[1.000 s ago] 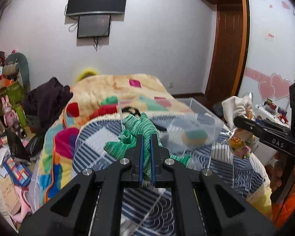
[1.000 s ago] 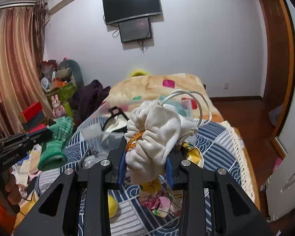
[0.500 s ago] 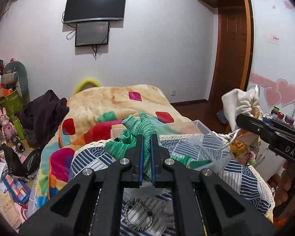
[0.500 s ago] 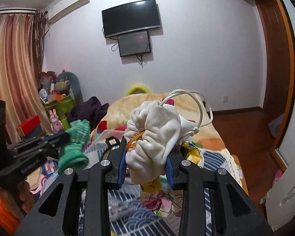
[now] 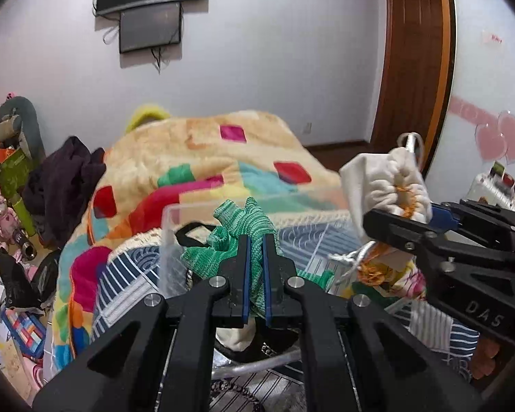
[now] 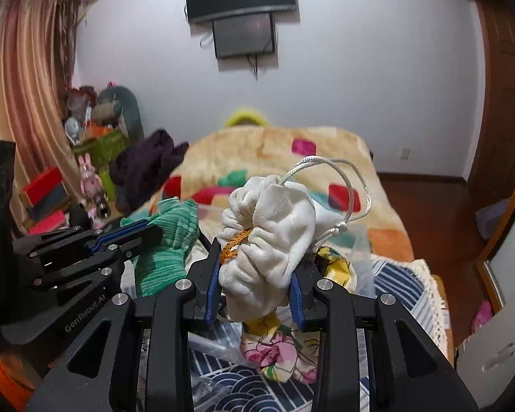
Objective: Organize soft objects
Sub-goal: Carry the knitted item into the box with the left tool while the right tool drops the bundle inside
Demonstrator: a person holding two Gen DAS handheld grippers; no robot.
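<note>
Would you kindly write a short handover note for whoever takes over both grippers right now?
Left gripper: shut on the green knit cloth, held over the clear plastic bin on the bed.
Right gripper: shut on the white drawstring pouch, with a floral cloth hanging beneath it.
Done: both soft items are picked up; the bin already holds some items.
Left: nothing released yet; probably lower each into the bin and open the fingers.

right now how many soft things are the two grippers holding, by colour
green knit cloth, in the left gripper: 1
white drawstring pouch, in the right gripper: 1
floral yellow cloth, hanging below the pouch: 1
total: 3
</note>
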